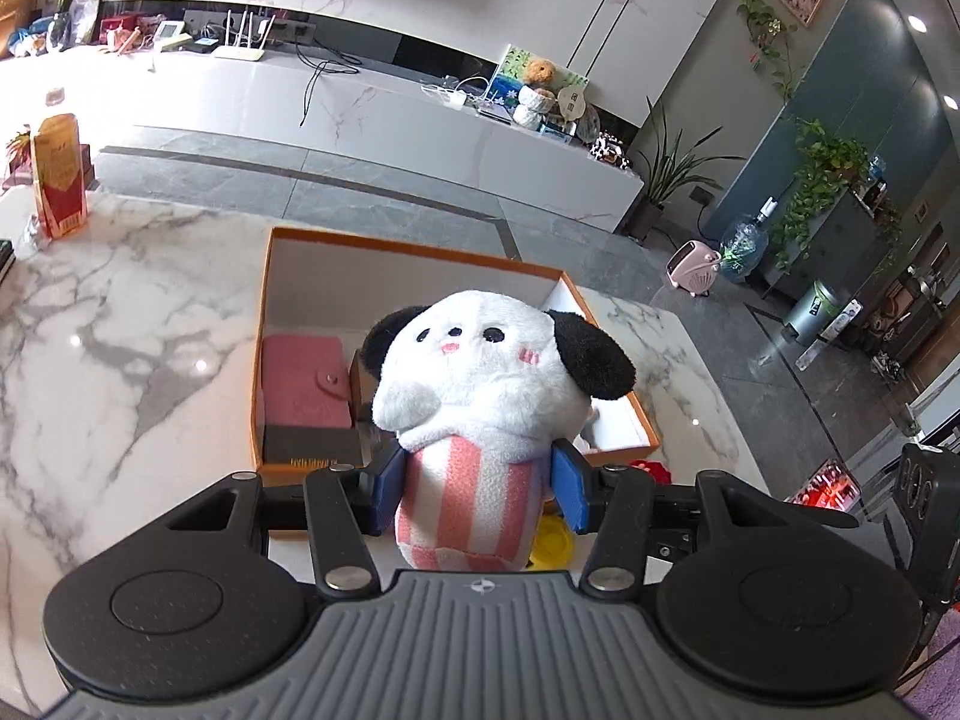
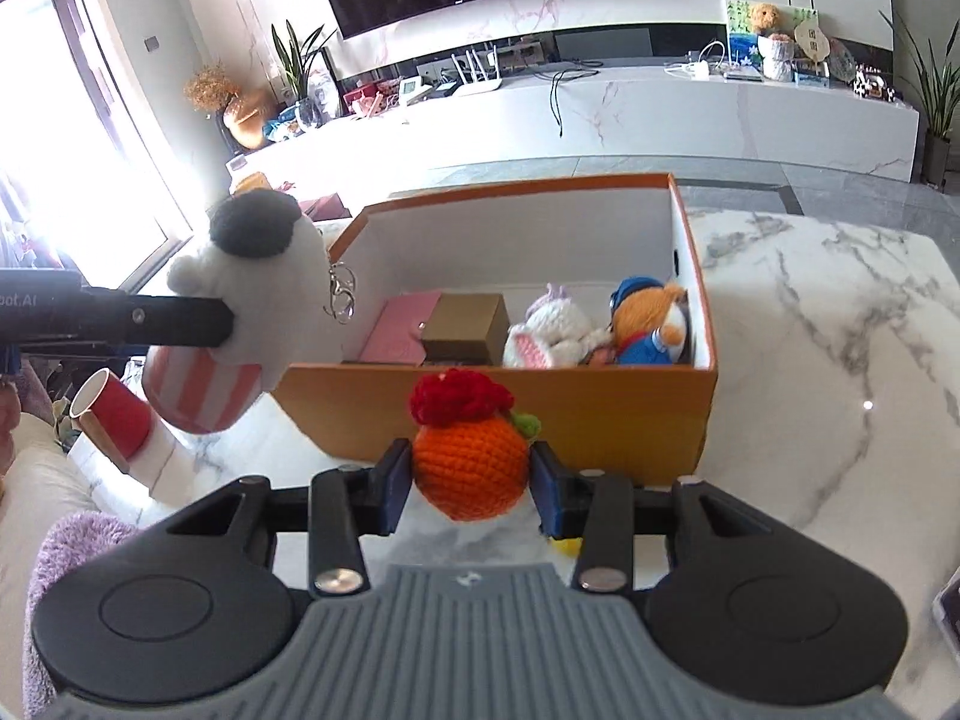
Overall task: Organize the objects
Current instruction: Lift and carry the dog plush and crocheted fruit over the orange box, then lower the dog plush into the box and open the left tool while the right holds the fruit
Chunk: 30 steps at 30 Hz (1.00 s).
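With a wallet (image 2: 399, 330), small box (image 2: 465, 327) and two toys already in the orange box (image 2: 498, 414), the left gripper (image 1: 477, 483) clamps a plush dog (image 1: 486, 384) and the right gripper (image 2: 471, 483) a crocheted orange (image 2: 471, 462), both seemingly just short of its near wall.

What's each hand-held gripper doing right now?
Left hand-held gripper: closed on the white plush dog.
Right hand-held gripper: closed on the orange crochet fruit.
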Tool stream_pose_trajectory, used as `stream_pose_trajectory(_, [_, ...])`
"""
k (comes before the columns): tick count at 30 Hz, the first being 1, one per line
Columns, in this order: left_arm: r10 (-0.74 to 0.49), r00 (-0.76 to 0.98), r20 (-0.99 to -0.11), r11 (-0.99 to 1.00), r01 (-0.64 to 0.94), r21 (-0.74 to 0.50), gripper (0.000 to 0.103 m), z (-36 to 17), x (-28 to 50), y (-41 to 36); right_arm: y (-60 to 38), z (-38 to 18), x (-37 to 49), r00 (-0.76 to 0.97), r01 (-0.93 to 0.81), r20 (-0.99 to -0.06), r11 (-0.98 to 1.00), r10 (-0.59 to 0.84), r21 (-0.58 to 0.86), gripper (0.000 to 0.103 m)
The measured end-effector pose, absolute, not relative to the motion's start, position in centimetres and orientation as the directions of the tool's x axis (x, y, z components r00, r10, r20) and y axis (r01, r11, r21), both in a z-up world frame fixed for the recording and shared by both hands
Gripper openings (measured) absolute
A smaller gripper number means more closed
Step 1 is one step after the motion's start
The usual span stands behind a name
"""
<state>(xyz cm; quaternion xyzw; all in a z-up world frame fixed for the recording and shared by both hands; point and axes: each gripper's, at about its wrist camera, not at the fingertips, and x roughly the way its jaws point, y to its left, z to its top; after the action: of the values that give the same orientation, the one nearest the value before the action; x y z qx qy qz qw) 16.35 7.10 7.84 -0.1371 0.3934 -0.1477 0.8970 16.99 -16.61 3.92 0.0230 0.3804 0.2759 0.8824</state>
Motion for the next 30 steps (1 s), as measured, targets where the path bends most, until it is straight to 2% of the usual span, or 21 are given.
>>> stream_pose_trajectory(8, [-0.346,0.605,-0.717,0.938,0.246,-0.245,0.059,6.7,24.6,3.2,-17.5,6.8,24.0,0.646,-0.453,-0.622,0.878,0.442,0.154,0.044])
stream_pose_trajectory(17, [-0.256,0.568,-0.782,0.844,0.525,0.105,0.059,2.7,30.2,-4.8,-16.2,5.8,30.0,0.66,-0.503,-0.661,0.864,0.357,-0.035,0.044])
stream_pose_trajectory(21, [-0.263,0.533,-0.804,0.783,0.605,0.145,0.059,0.8,30.9,-7.0,-15.8,4.8,31.2,0.68,-0.504,-0.666,0.855,0.307,-0.12,0.044])
stream_pose_trajectory(30, [-0.288,0.476,-0.831,0.696,0.7,0.159,0.06,-2.2,31.5,-8.3,-16.3,3.8,32.3,0.676,-0.507,-0.67,0.854,0.307,-0.12,0.044])
